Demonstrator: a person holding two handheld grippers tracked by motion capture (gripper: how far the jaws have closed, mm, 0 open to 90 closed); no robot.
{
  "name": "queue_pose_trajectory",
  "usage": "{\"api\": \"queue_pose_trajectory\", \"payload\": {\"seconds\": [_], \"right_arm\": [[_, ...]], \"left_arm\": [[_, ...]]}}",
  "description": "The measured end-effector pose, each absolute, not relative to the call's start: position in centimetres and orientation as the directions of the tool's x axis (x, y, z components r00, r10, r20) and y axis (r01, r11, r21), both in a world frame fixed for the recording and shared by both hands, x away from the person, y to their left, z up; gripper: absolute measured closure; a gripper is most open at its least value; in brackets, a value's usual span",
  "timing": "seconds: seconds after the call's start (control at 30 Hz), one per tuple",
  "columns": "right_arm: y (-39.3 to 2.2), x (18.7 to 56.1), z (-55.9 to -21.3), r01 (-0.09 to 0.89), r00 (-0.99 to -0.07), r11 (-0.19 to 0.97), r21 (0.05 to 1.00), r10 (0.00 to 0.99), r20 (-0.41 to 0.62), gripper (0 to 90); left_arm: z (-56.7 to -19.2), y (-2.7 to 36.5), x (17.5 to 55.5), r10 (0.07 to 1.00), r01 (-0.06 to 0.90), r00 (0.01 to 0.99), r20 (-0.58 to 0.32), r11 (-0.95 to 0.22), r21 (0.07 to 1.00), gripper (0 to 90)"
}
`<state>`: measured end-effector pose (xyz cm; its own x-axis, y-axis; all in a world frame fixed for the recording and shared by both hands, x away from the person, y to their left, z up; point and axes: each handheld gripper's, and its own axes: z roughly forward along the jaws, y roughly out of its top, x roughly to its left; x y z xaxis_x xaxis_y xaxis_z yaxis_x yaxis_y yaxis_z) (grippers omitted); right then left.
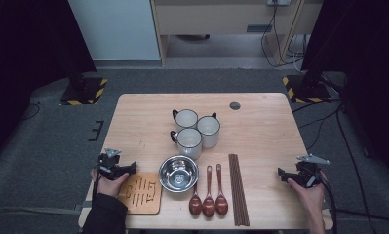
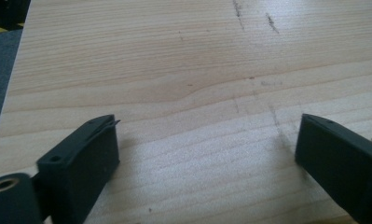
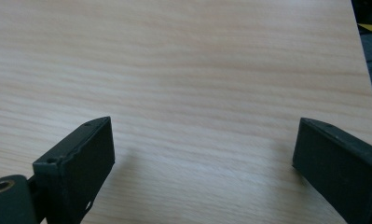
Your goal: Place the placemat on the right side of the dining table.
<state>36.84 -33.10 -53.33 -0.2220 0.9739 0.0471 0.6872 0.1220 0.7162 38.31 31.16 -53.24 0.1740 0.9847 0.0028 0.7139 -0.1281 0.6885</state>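
Two grippers are held low over the near edge of the wooden table [image 1: 260, 126], one at each near corner, and both are seen with their jaws spread wide and nothing but bare wood between them. The left gripper [image 1: 131, 167] is gripped by the person's left hand [image 1: 109, 184] at the near left, its tips just beside the left edge of a wooden trivet [image 1: 142, 194] cut with slots; in the left gripper view the same left gripper [image 2: 207, 154] is shown over plain tabletop. The right gripper [image 1: 281, 173] is gripped by the right hand [image 1: 309, 190] at the near right, well apart from everything laid out, and in the right gripper view it [image 3: 204, 154] is likewise shown over bare wood. One steel bowl [image 1: 178, 173] is set just right of the trivet, and nothing can be made out inside it. Three brown spoons [image 1: 209, 192] are laid side by side right of the bowl, bowls toward the near edge. One bundle of dark chopsticks [image 1: 238, 190] is laid further right, running near to far. Three white mugs [image 1: 194, 129] are clustered beyond the bowl, touching or nearly so; their contents cannot be told.
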Motion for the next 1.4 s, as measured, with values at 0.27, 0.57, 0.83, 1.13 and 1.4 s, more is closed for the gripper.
{"api": "queue_pose_trajectory", "payload": {"seconds": [0.27,0.57,0.83,1.13,1.4], "right_arm": [[-32.8,36.2,-51.9,0.661,-0.220,0.096,0.744,0.973,0.070,5.8],[-32.7,35.6,-50.7,0.651,-0.214,0.063,0.757,0.971,0.103,4.0],[-31.2,35.2,-49.5,0.638,-0.255,0.081,0.766,0.960,0.111,1.3],[-29.5,34.9,-48.7,0.624,-0.299,0.125,0.772,0.950,0.088,3.6],[-29.0,34.8,-48.6,0.628,-0.303,0.117,0.770,0.947,0.103,4.9]], "left_arm": [[-52.4,31.5,37.2,0.983,0.688,0.179,-0.029,-0.104,0.718,13.4],[-51.8,31.3,35.4,0.978,0.676,0.198,-0.069,-0.085,0.732,15.7],[-51.4,31.1,33.5,0.975,0.665,0.203,-0.086,-0.073,0.743,14.1],[-51.3,31.0,32.0,0.969,0.661,0.229,-0.094,-0.084,0.746,13.6],[-51.6,29.9,31.7,0.962,0.671,0.257,-0.091,-0.109,0.734,11.6]]}}
